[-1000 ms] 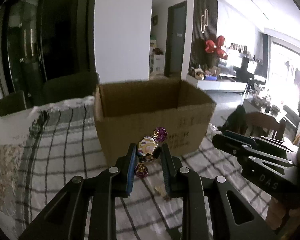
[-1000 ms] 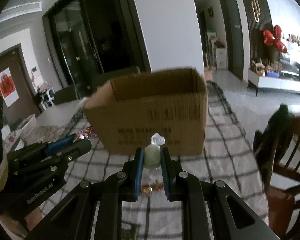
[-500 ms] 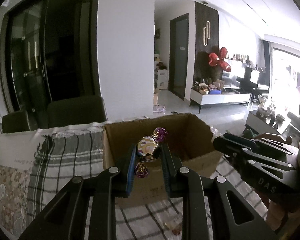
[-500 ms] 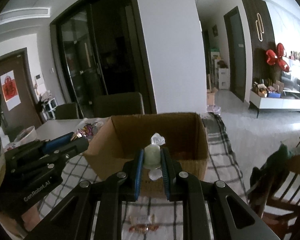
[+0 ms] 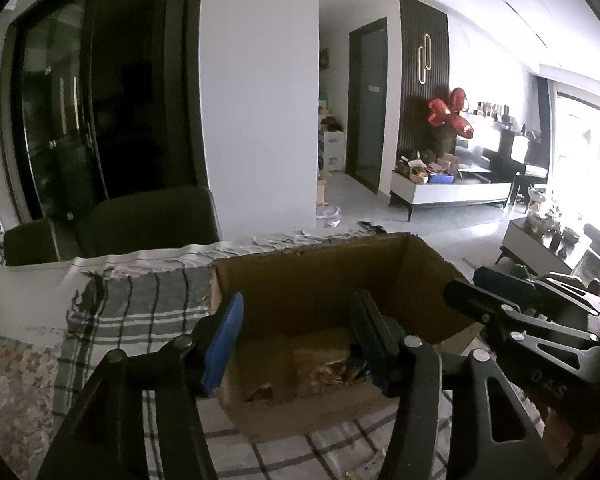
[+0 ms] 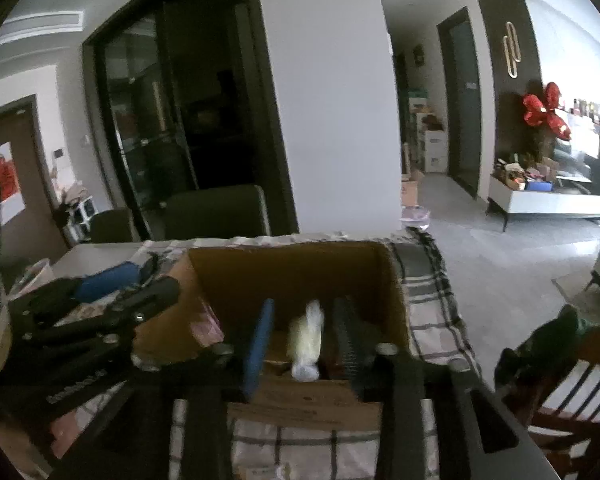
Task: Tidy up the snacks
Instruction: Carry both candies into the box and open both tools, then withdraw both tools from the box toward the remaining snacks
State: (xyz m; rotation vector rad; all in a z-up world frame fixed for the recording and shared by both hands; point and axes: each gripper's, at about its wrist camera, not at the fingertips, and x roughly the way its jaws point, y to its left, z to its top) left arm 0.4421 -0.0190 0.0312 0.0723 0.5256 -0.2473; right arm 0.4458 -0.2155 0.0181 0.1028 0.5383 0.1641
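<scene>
An open cardboard box (image 5: 316,280) stands on the checked tablecloth; it also shows in the right wrist view (image 6: 292,268). My left gripper (image 5: 296,340) is open and empty above the box's near side. Several wrapped snacks (image 5: 340,372) lie on the box floor. My right gripper (image 6: 306,340) is open above the box. A pale green wrapped candy (image 6: 308,340) is between its spread fingers, blurred, touching neither finger as far as I can tell.
Dark chairs (image 5: 148,220) stand behind the table. A wooden chair (image 6: 572,392) with a dark cloth on it is at the right. The checked cloth (image 5: 132,312) covers the table around the box. A white pillar (image 5: 260,100) rises behind.
Both grippers rose over the box and opened. The gold and purple candy is gone from my left gripper. The pale green candy is loose between my right fingers.
</scene>
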